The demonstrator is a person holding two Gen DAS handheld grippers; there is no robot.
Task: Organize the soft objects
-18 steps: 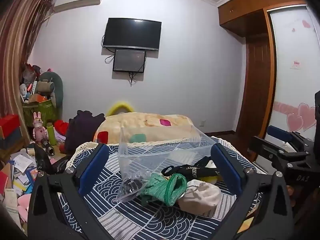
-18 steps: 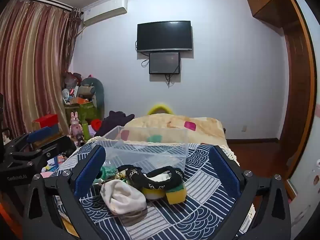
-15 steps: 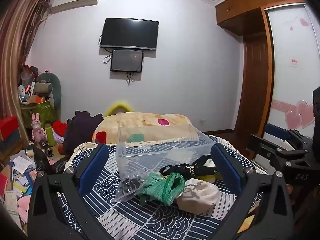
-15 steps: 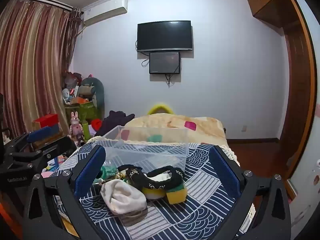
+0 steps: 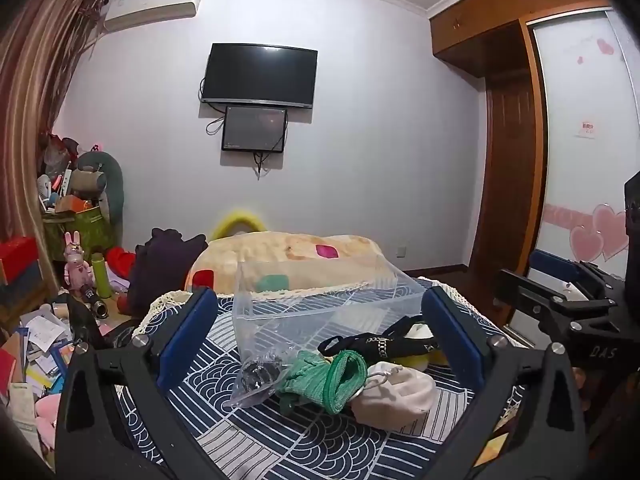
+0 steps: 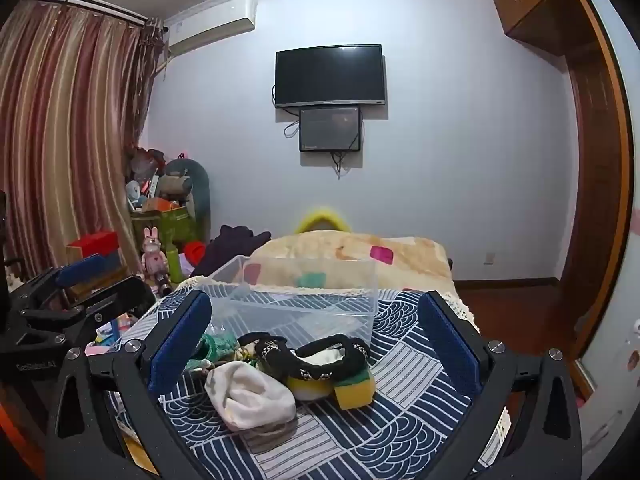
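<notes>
A pile of soft things lies on the blue patterned cloth (image 5: 304,444): a green knitted piece (image 5: 332,376), a cream cloth pouch (image 5: 400,394), a black band (image 5: 380,344) and a small clear bag (image 5: 256,376). In the right wrist view I see the cream pouch (image 6: 248,394), the black band (image 6: 320,356) and a yellow-green sponge (image 6: 354,390). A clear plastic bin (image 5: 320,308) stands behind the pile; it also shows in the right wrist view (image 6: 296,300). My left gripper (image 5: 320,332) and right gripper (image 6: 316,332) are open and empty, just short of the pile.
A quilt-covered bed (image 5: 288,256) lies beyond the bin. Clutter, toys and boxes (image 5: 60,288) fill the floor at left. A wooden wardrobe (image 5: 508,184) stands at right. The other gripper shows at the right edge of the left wrist view (image 5: 568,300).
The left gripper's view has shifted slightly rightward and a little nearer the pile. The right gripper and the objects have not moved.
</notes>
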